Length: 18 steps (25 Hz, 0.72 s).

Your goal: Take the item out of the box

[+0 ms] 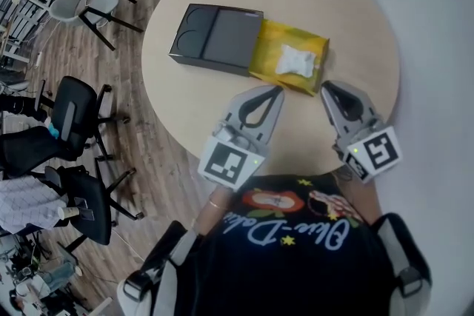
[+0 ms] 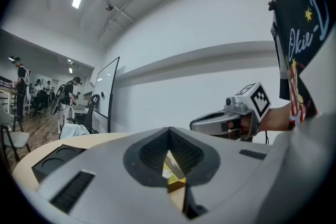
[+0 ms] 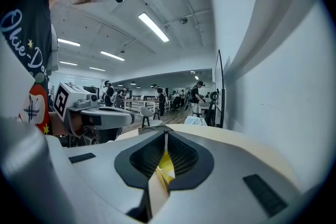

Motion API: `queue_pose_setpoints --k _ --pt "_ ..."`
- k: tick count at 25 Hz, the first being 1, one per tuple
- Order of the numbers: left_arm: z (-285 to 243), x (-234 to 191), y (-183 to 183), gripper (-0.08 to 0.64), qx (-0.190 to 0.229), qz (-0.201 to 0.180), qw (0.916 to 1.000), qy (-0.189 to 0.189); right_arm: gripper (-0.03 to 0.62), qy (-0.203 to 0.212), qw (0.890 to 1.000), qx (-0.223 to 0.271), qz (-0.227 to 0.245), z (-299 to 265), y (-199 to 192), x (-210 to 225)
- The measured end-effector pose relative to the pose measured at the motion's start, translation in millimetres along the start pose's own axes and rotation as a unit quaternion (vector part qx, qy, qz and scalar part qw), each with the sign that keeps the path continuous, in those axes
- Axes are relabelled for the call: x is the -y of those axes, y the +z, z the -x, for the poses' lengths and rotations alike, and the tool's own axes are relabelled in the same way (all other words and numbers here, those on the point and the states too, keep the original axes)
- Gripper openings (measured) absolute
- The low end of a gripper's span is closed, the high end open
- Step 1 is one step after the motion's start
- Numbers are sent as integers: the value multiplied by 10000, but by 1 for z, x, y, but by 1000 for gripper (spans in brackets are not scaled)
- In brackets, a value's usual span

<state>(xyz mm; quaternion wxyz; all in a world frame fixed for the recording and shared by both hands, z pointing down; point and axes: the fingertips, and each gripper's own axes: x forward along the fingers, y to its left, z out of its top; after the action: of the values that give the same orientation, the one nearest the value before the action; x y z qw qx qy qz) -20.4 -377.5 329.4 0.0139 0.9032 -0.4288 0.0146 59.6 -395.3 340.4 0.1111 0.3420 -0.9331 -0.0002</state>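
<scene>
A dark box (image 1: 215,37) lies on the round table (image 1: 185,107), with its yellow inner tray (image 1: 275,74) slid out to the right. A white packet (image 1: 298,61) rests in the tray. My left gripper (image 1: 278,90) is shut and empty, its tip just short of the tray's near edge. My right gripper (image 1: 324,87) is also shut and empty, beside the tray's near right corner. In the left gripper view only a sliver of the yellow tray (image 2: 173,174) shows through the shut left gripper (image 2: 169,131). The right gripper (image 3: 166,134) likewise frames a strip of yellow tray (image 3: 166,168).
A white wall runs along the table's right side. Office chairs (image 1: 74,122) stand on the wood floor to the left. The box's dark sleeve (image 2: 58,157) has two round recesses at its far left end. People work at desks in the background.
</scene>
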Motion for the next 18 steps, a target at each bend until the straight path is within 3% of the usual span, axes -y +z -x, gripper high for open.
queue_pose_setpoints --k 10,18 --pt "-10 -35 -28 -14 -273 166 9989 354 17 318 9943 -989 242 -51 -49 17" --pt "-11 -62 -38 -14 -373 307 9965 684 43 703 9769 -1836 836 -85 -91 24"
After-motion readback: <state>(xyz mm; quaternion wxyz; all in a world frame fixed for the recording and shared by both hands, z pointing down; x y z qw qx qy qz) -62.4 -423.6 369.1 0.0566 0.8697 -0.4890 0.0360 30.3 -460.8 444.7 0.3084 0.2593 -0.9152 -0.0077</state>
